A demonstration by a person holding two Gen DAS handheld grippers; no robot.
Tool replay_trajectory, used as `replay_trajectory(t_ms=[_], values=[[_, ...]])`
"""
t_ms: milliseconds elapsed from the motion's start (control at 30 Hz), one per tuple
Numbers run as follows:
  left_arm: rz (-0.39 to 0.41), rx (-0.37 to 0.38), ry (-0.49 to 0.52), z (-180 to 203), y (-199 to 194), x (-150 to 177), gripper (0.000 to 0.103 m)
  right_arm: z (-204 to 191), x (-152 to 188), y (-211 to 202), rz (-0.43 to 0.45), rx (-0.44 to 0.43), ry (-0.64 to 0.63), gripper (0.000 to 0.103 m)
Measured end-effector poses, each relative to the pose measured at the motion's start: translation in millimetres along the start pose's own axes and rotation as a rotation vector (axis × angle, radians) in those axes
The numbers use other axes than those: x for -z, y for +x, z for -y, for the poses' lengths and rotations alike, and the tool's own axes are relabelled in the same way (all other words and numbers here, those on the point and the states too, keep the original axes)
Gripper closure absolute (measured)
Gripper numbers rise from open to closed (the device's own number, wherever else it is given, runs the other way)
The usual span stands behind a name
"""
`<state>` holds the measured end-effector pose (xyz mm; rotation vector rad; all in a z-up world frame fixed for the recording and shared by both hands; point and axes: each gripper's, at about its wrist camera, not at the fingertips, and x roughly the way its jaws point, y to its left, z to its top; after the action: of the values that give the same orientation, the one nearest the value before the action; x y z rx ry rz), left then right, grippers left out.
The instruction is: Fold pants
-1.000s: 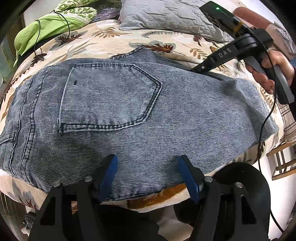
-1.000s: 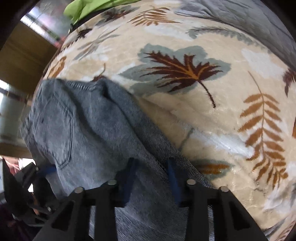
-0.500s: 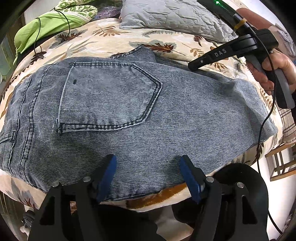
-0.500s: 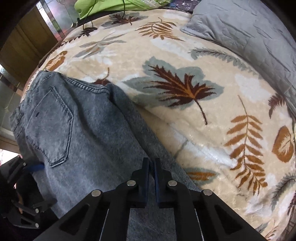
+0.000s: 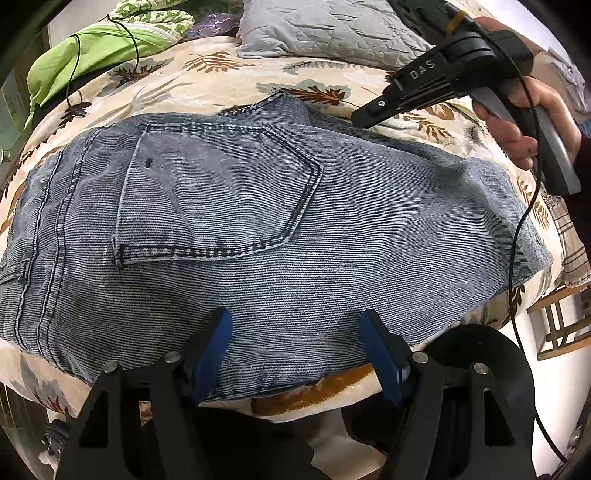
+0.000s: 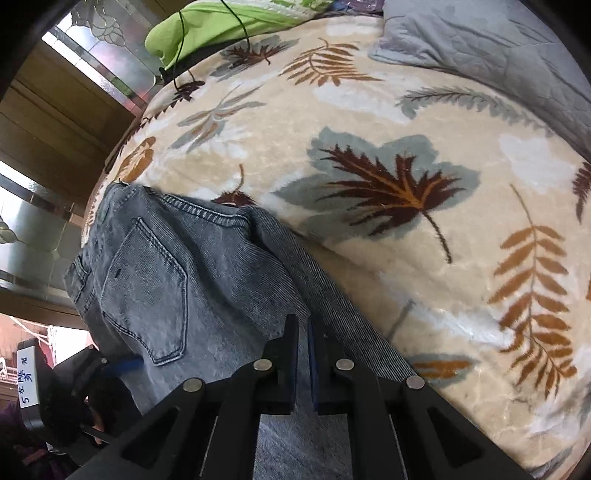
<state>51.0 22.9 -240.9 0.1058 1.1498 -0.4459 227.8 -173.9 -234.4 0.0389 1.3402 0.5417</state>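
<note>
Grey-blue denim pants [image 5: 258, 229] lie folded flat on the bed, back pocket [image 5: 218, 192] facing up. My left gripper [image 5: 295, 347] is open, its blue pads low over the near edge of the pants, holding nothing. My right gripper [image 5: 360, 120] shows in the left wrist view above the far edge of the pants. In the right wrist view the right gripper [image 6: 303, 332] is shut and empty, raised over the pants [image 6: 192, 280].
The bed has a cream leaf-print blanket [image 6: 388, 184]. A grey quilted pillow [image 5: 325, 33] lies at the back, a green cloth [image 5: 88, 55] with a black cable at the back left. A wooden chair [image 5: 561, 321] stands right of the bed.
My right gripper has shut and lifted up off the far edge of the pants. The left gripper has stayed open in place.
</note>
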Motion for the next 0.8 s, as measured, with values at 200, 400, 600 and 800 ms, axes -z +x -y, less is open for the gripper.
replay_trajectory(t_ms=[200,400,600,800], values=[[-0.002,0.005,-0.001,1,1,-1,0.03,13,1,14,-0.005,-0.054,0.027,0.097],[-0.003,0.004,0.007,4,3,-1,0.027,15,2,20,-0.018,-0.083,0.038,0.095],[-0.004,0.012,0.005,5,3,-2,0.023,29,8,9,0.009,-0.1,0.075,0.093],[-0.004,0.012,0.01,7,5,-2,0.021,45,22,2,0.022,-0.169,0.12,0.055]])
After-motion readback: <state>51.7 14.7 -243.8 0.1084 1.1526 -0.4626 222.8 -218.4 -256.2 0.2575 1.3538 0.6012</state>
